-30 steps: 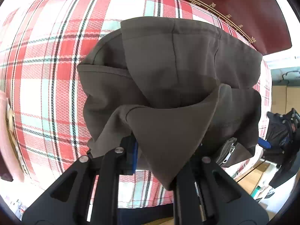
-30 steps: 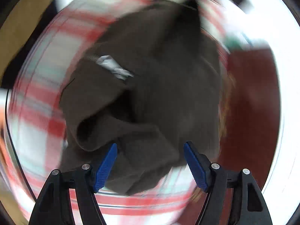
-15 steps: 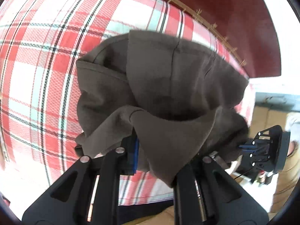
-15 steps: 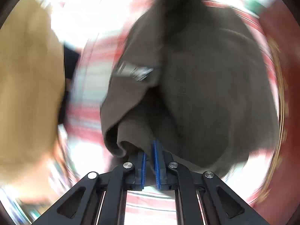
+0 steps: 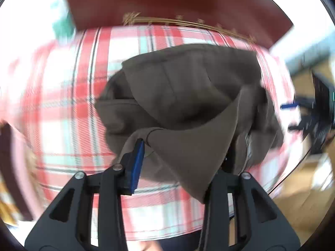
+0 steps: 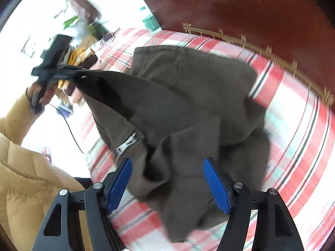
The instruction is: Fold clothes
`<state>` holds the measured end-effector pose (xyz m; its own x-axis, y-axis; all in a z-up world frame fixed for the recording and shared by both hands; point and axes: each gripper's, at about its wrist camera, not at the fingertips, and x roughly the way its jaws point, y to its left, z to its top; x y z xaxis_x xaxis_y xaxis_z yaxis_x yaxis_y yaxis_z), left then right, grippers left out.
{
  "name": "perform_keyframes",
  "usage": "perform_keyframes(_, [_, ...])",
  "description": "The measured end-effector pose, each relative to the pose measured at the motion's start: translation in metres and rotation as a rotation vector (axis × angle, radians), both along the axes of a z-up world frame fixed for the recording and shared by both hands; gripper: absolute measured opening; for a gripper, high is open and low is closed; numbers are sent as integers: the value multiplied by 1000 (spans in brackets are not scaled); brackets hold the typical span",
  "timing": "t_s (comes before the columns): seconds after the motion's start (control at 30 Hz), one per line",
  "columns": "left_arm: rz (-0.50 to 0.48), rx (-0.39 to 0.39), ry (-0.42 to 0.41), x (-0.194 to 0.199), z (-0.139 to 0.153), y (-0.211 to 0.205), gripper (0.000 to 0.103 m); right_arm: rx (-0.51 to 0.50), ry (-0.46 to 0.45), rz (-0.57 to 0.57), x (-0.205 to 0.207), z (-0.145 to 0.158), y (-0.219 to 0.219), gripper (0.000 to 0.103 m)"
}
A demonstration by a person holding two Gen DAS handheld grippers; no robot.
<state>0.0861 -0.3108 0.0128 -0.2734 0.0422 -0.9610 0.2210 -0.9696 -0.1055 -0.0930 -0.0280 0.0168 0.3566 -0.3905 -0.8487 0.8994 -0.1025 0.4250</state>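
**Garment bunched on plaid, one corner lifted**

Draped at its near corner over one finger of the left gripper (image 5: 182,152), jaws just opened to a modest gap with cloth between them, blue pad (image 5: 137,163) not pressing. Sprawled beneath the right gripper (image 6: 167,161), jaws just opened wide, pads clear of the fabric. Lies crumpled as a brown garment (image 5: 188,96) on the plaid cloth (image 5: 83,83), zipper (image 6: 126,144) showing near the front. Backed farther off by a dark red board (image 5: 167,0) with gold trim.

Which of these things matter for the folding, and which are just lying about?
For the job: brown garment; plaid bedcover under it.
Lying about: green bottle; leafy plant; dark red headboard.
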Motion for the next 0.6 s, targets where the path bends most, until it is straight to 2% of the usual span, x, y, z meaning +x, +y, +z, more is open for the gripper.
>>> perform_keyframes(0.07, [-68, -133, -2, 4, 12, 14, 43, -6, 3, -22, 10, 2, 12, 73])
perform_keyframes(0.1, [-67, -156, 3, 5, 18, 15, 50, -6, 6, -30, 19, 2, 18, 73])
perform_keyframes(0.17, [-13, -121, -6, 0, 19, 4, 57, -21, 11, -42, 32, 3, 23, 73])
perform_keyframes(0.27, [144, -65, -84, -16, 0, -24, 57, -62, 59, -10, 47, 3, 20, 73])
perform_keyframes(0.33, [207, -15, -119, -28, -12, -34, 58, -91, 116, 70, 63, 4, 10, 74])
perform_keyframes(0.37, [251, -9, -180, -36, -22, -39, 58, -95, 146, 107, 72, 4, 5, 74])
perform_keyframes(0.43, [276, -5, -212, -43, -27, -38, 57, -87, 204, 173, 86, 2, -6, 75])
perform_keyframes(0.5, [237, 7, -120, -44, -9, -28, 57, -83, 234, 221, 94, -3, -21, 75])
perform_keyframes(0.6, [227, 102, 120, -28, 31, -26, 59, -71, 260, 212, 95, -5, -32, 75])
